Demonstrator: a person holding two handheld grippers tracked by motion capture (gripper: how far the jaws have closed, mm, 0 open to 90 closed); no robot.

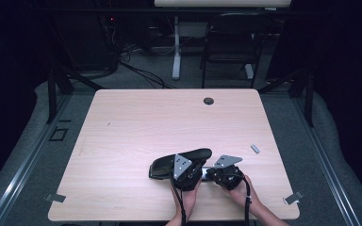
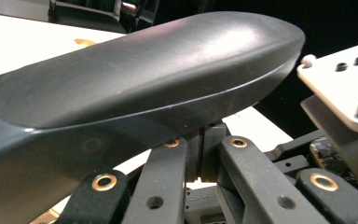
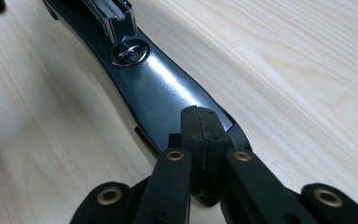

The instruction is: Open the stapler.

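While stapler (image 1: 179, 162) opened, both tools closed, touching it.

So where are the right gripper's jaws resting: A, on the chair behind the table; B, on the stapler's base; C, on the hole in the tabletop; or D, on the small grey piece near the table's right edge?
B: in the right gripper view the right gripper has its jaws shut together, pressing on the glossy black base of the stapler.
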